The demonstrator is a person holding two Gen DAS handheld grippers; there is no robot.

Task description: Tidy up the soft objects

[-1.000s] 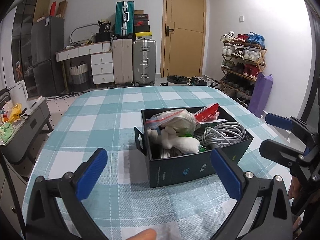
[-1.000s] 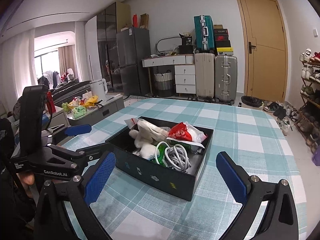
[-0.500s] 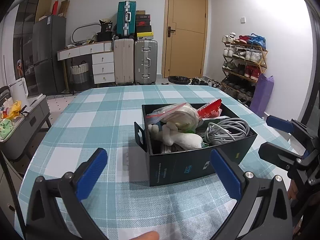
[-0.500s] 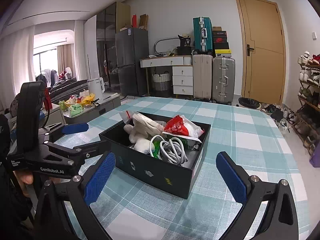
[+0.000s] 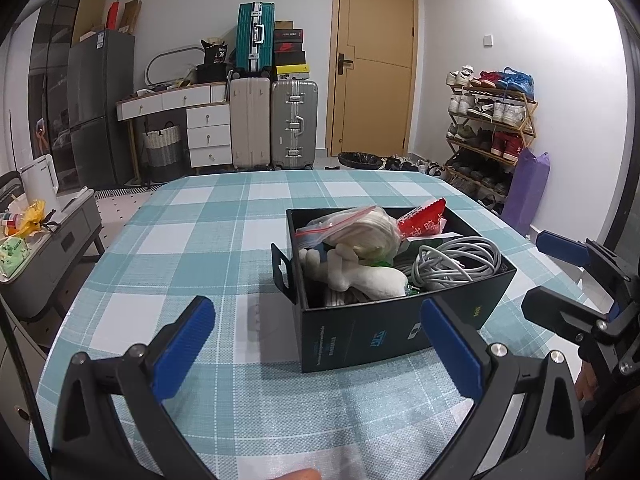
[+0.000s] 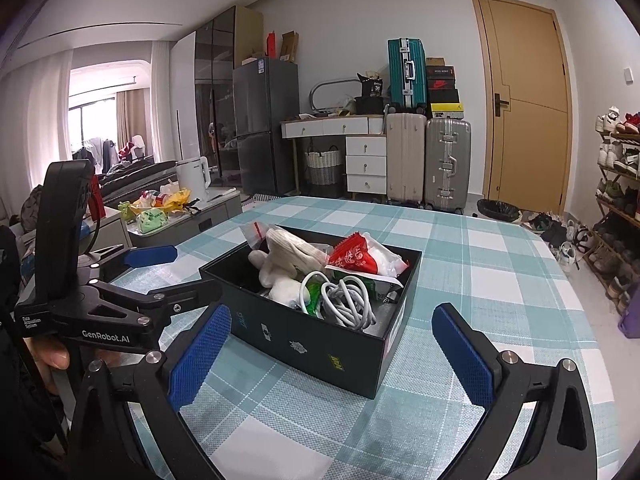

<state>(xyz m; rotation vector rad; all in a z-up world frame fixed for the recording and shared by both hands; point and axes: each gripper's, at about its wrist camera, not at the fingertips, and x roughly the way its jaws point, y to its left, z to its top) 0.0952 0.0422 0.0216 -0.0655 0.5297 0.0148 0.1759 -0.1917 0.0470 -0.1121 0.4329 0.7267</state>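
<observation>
A black box stands on the checked tablecloth; it also shows in the right wrist view. It holds a white plush toy, a zip bag with white cloth, a red snack packet and a coiled grey cable. My left gripper is open and empty, just in front of the box. My right gripper is open and empty, in front of the box's corner. Each gripper shows in the other's view, at the box's side.
The round table with teal checked cloth has its edge close on both sides. A grey side cabinet with a kettle stands left of the table. Suitcases, a desk, a door and a shoe rack line the walls.
Both grippers have dropped lower and tilted up a little, so the box sits slightly lower and nearer in both views. Both stay open.
</observation>
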